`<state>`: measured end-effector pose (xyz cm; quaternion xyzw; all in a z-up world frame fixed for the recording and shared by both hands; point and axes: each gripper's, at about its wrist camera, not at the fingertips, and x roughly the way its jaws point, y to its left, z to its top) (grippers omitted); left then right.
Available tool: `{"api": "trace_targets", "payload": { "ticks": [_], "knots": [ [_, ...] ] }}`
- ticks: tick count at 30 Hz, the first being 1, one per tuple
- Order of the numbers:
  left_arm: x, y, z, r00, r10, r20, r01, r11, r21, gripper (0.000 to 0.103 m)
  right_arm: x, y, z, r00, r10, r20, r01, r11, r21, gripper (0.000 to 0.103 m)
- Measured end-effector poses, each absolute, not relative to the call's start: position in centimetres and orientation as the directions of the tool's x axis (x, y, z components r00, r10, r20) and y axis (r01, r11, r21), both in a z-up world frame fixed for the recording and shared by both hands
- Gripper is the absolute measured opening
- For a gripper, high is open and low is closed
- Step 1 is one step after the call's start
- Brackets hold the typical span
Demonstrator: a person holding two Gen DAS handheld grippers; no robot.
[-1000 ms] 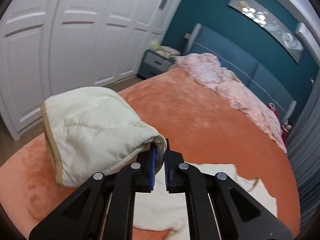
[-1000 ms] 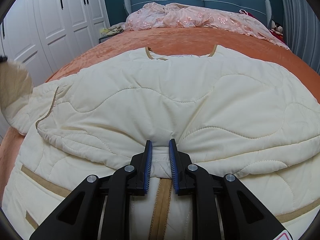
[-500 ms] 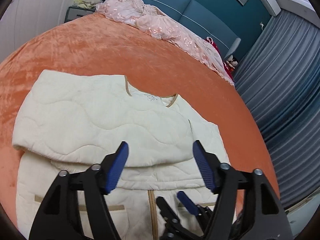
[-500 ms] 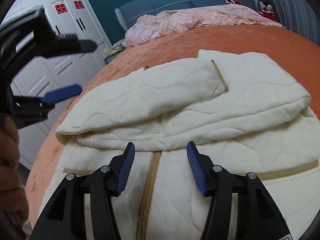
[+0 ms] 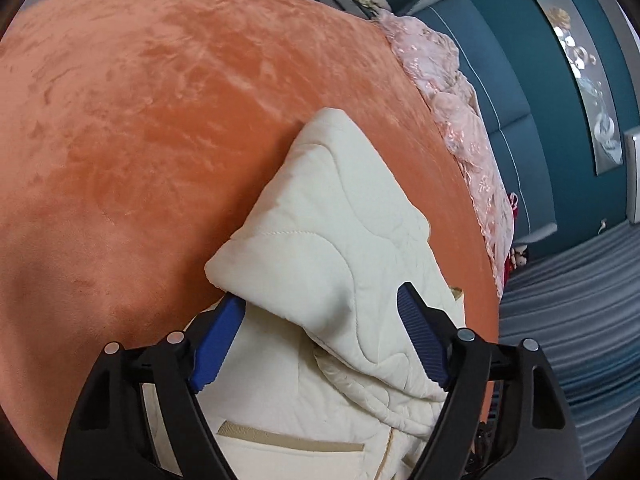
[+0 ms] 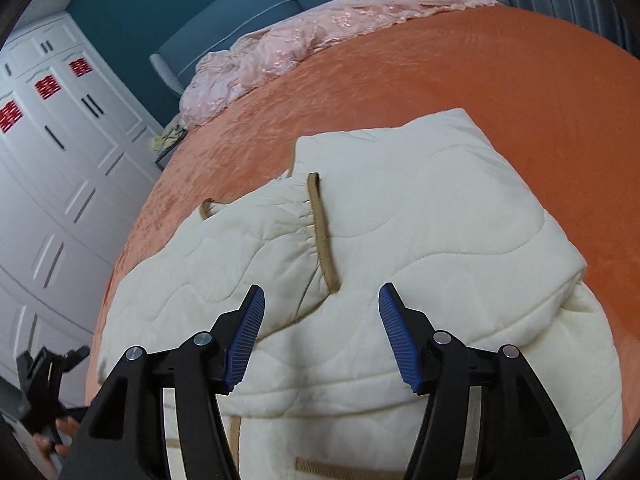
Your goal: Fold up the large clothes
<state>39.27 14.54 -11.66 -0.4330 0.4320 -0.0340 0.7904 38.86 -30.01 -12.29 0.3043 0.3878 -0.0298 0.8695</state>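
Presently both tools stand wide open and hold nothing. The left tool (image 5: 320,340) hovers low over the cream quilted padded jacket with tan trim (image 5: 340,240); its left blue pad (image 5: 218,344) sits at the edge of a folded sleeve layer, and fabric lies between the pads without being pinched. The right tool (image 6: 322,336) hangs above the same jacket (image 6: 420,240), with the tan elastic cuff (image 6: 322,232) of a folded-over sleeve just ahead of its pads. The jacket lies on the orange velvet bedspread (image 5: 140,120), directly beneath and ahead of both tools, sleeves laid across the body.

Risks, as judged:
- The padding looks thick and springy. Unheld sleeve layers may lift or slide open, undoing the fold.
- A bite on the top layer alone would drag a sleeve off the body when the hem is raised.
- The left pad near the fold edge could snag and tug the layer askew on closing.
- The plush bedspread may grip the underside, so that the lower panel bunches instead of travelling.
- The pink lace bedding (image 6: 300,44) lies well ahead of both tools and poses no evident obstruction.
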Motion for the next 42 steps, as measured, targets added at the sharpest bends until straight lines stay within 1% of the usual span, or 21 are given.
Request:
{"api": "trace_targets", "payload": {
  "ticks": [3, 4, 5, 6, 7, 8, 10, 13, 14, 16, 19, 21, 24, 30, 33, 36, 37, 38, 39, 40, 42],
  "knots": [
    [39.9, 15.1, -12.8, 0.613, -0.44, -0.657, -0.349, 0.595, -0.724, 0.063, 40.5, -29.8, -13.3, 0.693, 0.21, -0.69, 0.316, 0.772, 0.552, 0.06],
    [40.3, 15.0, -13.0, 0.602, -0.44, -0.666, -0.358, 0.597, -0.718, 0.054, 41.0, -29.6, -13.2, 0.694, 0.218, -0.687, 0.306, 0.774, 0.555, 0.052],
    [40.6, 14.9, -13.2, 0.593, -0.438, -0.675, -0.366, 0.601, -0.711, 0.043, 41.5, -29.1, -13.0, 0.691, 0.23, -0.685, 0.287, 0.782, 0.552, 0.04],
    [40.7, 14.8, -13.1, 0.588, -0.436, -0.681, -0.368, 0.605, -0.706, 0.037, 41.9, -28.7, -12.6, 0.685, 0.231, -0.69, 0.273, 0.798, 0.538, 0.016],
    [40.8, 14.7, -13.0, 0.587, -0.43, -0.686, -0.366, 0.615, -0.698, 0.024, 41.9, -28.4, -11.8, 0.696, 0.229, -0.68, 0.251, 0.811, 0.529, 0.013],
    [41.0, 14.6, -12.7, 0.587, -0.425, -0.689, -0.358, 0.627, -0.692, 0.014, 41.6, -28.3, -10.5, 0.724, 0.214, -0.656, 0.229, 0.822, 0.521, 0.012],
    [40.6, 14.4, -11.2, 0.612, -0.406, -0.679, -0.312, 0.664, -0.679, 0.01, 40.3, -28.5, -7.5, 0.779, 0.186, -0.599, 0.184, 0.846, 0.501, 0.011],
    [39.9, 13.0, -7.8, 0.652, -0.371, -0.662, -0.198, 0.759, -0.62, 0.009, 38.0, -29.2, -4.2, 0.827, 0.12, -0.55, 0.149, 0.895, 0.419, 0.011],
    [39.8, 12.3, -7.2, 0.655, -0.366, -0.662, -0.165, 0.785, -0.597, 0.009, 37.5, -29.3, -4.0, 0.826, 0.088, -0.556, 0.151, 0.917, 0.37, 0.011],
    [39.5, 10.8, -7.1, 0.636, -0.36, -0.683, -0.123, 0.826, -0.551, 0.009, 37.1, -29.7, -5.2, 0.798, 0.029, -0.602, 0.176, 0.944, 0.278, 0.011],
    [39.7, 8.7, -9.9, 0.575, -0.318, -0.754, -0.134, 0.872, -0.47, 0.009, 36.9, -31.1, -9.3, 0.729, 0.022, -0.684, 0.228, 0.934, 0.273, 0.011],
    [39.7, 8.0, -11.9, 0.546, -0.3, -0.783, -0.16, 0.88, -0.448, 0.009, 36.6, -31.7, -11.7, 0.696, 0.029, -0.718, 0.249, 0.928, 0.278, 0.011],
    [39.5, 7.5, -12.9, 0.558, -0.269, -0.785, -0.16, 0.893, -0.42, 0.009, 36.2, -31.4, -14.0, 0.672, 0.033, -0.74, 0.252, 0.929, 0.27, 0.011],
    [39.0, 6.3, -14.2, 0.589, -0.209, -0.781, -0.116, 0.934, -0.338, 0.011, 36.3, -30.6, -15.4, 0.668, 0.01, -0.744, 0.247, 0.94, 0.235, 0.011],
    [38.5, 5.4, -14.5, 0.612, -0.166, -0.773, -0.097, 0.955, -0.282, 0.012, 36.3, -30.7, -15.5, 0.67, 0.016, -0.742, 0.244, 0.939, 0.241, 0.011],
    [38.3, 5.2, -14.3, 0.622, -0.151, -0.769, -0.09, 0.961, -0.262, 0.013, 36.0, -31.5, -15.1, 0.668, 0.068, -0.741, 0.246, 0.92, 0.306, 0.013],
    [38.1, 5.5, -14.0, 0.616, -0.157, -0.772, -0.091, 0.959, -0.267, 0.015, 35.8, -31.8, -14.5, 0.662, 0.065, -0.747, 0.26, 0.914, 0.31, 0.016],
    [37.9, 5.8, -13.4, 0.605, -0.162, -0.779, -0.086, 0.96, -0.266, 0.018, 35.1, -32.1, -13.6, 0.661, 0.045, -0.749, 0.285, 0.908, 0.306, 0.019],
    [37.5, 6.2, -12.5, 0.599, -0.163, -0.784, -0.08, 0.962, -0.262, 0.019, 34.1, -32.4, -12.4, 0.673, 0.014, -0.739, 0.31, 0.902, 0.3, 0.025],
    [36.8, 6.7, -11.4, 0.603, -0.172, -0.779, -0.067, 0.962, -0.264, 0.022, 33.2, -32.5, -11.2, 0.692, -0.02, -0.722, 0.325, 0.901, 0.287, 0.028],
    [35.3, 7.6, -8.8, 0.626, -0.164, -0.763, -0.027, 0.973, -0.231, 0.022, 31.7, -32.3, -8.7, 0.728, -0.095, -0.679, 0.333, 0.914, 0.23, 0.028]
  ]
}}
